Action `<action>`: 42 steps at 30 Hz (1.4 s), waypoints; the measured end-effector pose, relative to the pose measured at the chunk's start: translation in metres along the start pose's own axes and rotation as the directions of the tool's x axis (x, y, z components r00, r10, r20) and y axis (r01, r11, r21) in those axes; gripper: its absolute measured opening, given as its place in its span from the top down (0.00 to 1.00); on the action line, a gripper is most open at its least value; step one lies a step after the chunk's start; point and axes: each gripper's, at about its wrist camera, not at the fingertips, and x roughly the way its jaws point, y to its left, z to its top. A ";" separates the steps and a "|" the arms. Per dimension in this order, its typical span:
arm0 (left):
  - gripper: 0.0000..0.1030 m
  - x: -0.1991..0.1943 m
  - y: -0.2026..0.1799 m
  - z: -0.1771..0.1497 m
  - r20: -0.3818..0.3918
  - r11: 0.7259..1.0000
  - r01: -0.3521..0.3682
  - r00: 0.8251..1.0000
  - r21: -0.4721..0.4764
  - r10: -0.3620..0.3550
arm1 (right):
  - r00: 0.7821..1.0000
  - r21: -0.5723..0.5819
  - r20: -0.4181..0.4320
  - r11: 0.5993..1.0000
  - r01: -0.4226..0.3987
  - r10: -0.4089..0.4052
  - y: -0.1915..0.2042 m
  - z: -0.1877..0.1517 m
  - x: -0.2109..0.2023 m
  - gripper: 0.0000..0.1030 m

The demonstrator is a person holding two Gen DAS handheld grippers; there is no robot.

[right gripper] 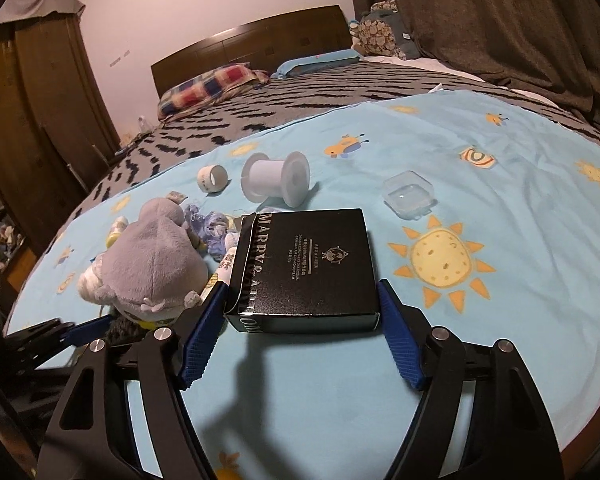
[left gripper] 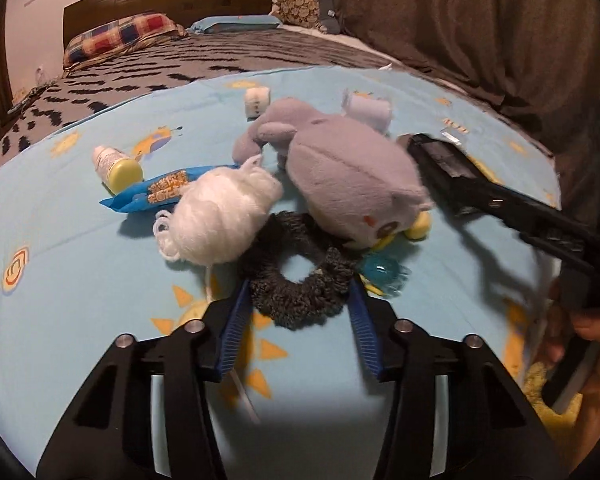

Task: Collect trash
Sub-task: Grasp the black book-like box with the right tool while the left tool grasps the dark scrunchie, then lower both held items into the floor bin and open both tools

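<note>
Two sets of jaws, neither pressing yet: my left gripper [left gripper: 298,292] brackets the soft scrunchie [left gripper: 300,276], my right gripper [right gripper: 300,320] the stiff, light black box [right gripper: 306,270], best taken by its side walls. Both lie on the bed [right gripper: 500,340]. A plush toy [left gripper: 352,184] crowds between; yarn [left gripper: 220,220] nearby.

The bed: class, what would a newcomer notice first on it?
A grey plush toy lies mid-sheet on the blue sun-print sheet, with white yarn beside it. A dark scrunchie sits between the left gripper fingers. A black box fills the space between the right gripper fingers.
</note>
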 end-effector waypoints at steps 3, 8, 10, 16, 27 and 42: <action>0.66 0.003 0.002 0.002 -0.002 1.000 -0.004 1.000 -0.003 0.004 | 1.000 0.001 0.001 1.000 0.001 -0.001 -0.002 -0.002 -0.005 0.28; 0.87 -0.003 0.009 0.003 0.012 1.000 -0.013 1.000 -0.024 0.013 | 1.000 -0.004 0.000 1.000 -0.011 0.011 -0.001 -0.011 -0.018 0.28; 0.89 -0.012 0.007 -0.001 0.018 1.000 -0.017 1.000 -0.025 0.018 | 1.000 -0.012 0.003 1.000 -0.012 0.012 0.001 -0.016 -0.026 0.28; 0.89 -0.055 -0.005 -0.031 0.042 0.999 -0.027 0.999 -0.032 0.028 | 1.000 -0.045 0.024 0.999 -0.012 0.013 0.012 -0.038 -0.065 0.28; 0.89 -0.114 -0.040 -0.096 0.061 0.998 0.043 0.997 -0.038 -0.040 | 1.000 -0.056 0.016 0.998 -0.022 0.023 0.019 -0.095 -0.129 0.28; 0.89 -0.095 -0.076 -0.206 -0.076 0.995 0.091 0.993 -0.038 -0.094 | 0.990 -0.064 -0.144 0.998 -0.015 0.006 0.010 -0.191 -0.149 0.28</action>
